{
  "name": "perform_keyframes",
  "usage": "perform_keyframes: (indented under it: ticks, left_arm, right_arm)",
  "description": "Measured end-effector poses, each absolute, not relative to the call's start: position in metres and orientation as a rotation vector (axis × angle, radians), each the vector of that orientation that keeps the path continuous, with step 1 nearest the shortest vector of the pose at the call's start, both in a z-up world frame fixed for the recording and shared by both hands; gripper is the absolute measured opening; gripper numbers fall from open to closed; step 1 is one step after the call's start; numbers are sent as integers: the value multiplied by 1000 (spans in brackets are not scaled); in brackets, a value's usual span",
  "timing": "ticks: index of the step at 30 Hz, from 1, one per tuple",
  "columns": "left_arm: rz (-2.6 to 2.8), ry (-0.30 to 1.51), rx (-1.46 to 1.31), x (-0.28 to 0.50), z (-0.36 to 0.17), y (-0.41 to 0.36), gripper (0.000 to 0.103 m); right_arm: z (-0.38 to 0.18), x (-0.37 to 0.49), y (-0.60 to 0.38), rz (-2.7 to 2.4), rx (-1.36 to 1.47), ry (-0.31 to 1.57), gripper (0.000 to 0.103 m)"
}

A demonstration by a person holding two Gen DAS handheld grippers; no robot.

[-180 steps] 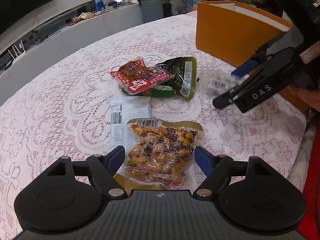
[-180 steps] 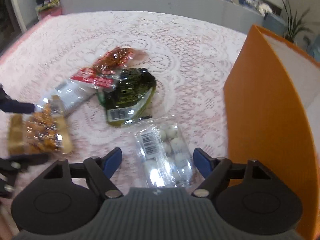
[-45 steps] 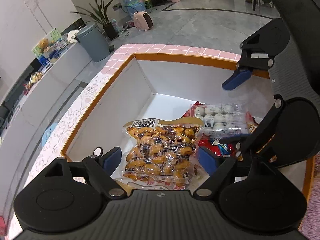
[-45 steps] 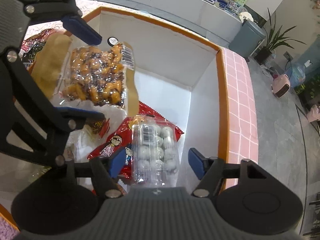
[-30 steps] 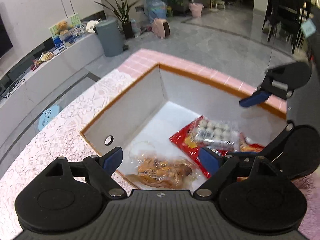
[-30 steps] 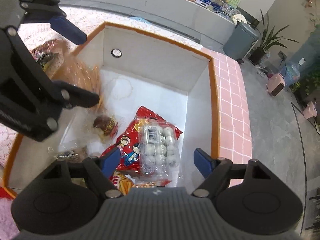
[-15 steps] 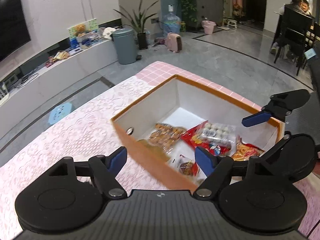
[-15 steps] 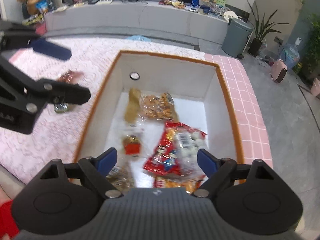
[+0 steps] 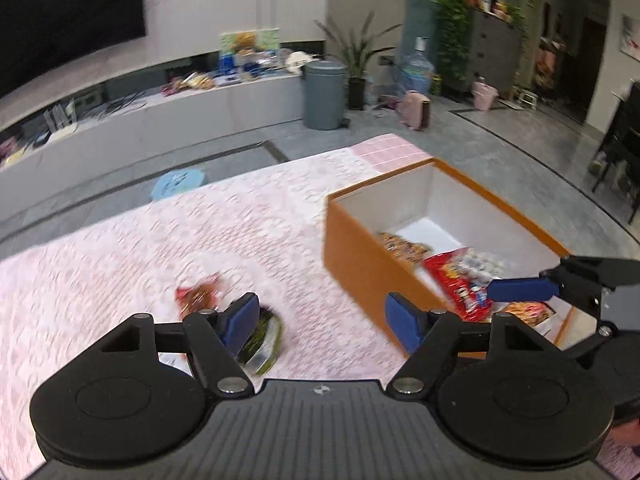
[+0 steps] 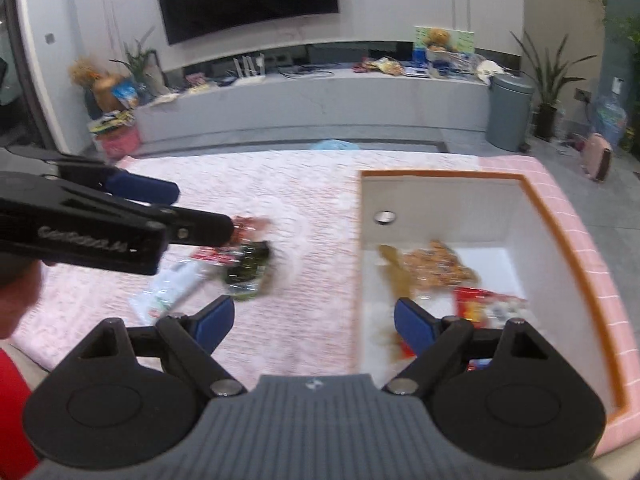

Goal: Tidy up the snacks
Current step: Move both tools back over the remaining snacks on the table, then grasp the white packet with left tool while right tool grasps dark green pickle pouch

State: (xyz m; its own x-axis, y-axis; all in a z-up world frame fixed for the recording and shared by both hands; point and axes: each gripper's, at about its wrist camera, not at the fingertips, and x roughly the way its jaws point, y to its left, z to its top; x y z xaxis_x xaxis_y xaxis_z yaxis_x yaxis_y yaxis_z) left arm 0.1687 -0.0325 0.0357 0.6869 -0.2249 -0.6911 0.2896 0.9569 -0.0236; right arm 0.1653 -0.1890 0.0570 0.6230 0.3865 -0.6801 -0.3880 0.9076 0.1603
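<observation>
In the left wrist view, the left gripper [image 9: 322, 318] is spread with nothing between its pads, its jaws having just been closing a little. It hangs over the bench [image 9: 120, 248], a green packet [image 9: 264, 340] below it and the box [image 9: 360, 256] of snacks [image 9: 460, 276] to the right.

In the right wrist view, the right gripper [image 10: 314, 322] is spread and empty beside the box [image 10: 568, 248]; the blurred packets [image 10: 248, 268] seem to lie loose on the bench [image 10: 304, 208].

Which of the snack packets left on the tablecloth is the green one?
The dark green packet, nearest the orange box; the others are red and white.
</observation>
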Motion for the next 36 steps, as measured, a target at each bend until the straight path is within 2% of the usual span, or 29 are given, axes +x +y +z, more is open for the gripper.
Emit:
perform_keyframes:
  ticks: [14, 28, 36]
  left_arm:
    - [-214, 851, -88, 161, -11, 54, 81]
    - [-142, 856, -245, 167, -58, 118, 81]
    - [-140, 841, -143, 173, -70, 125, 81]
  right_arm:
    - [21, 166, -115, 471, -41, 817, 85]
    - [-23, 186, -64, 437, -135, 833, 85]
    - [-37, 202, -47, 440, -156, 805, 83]
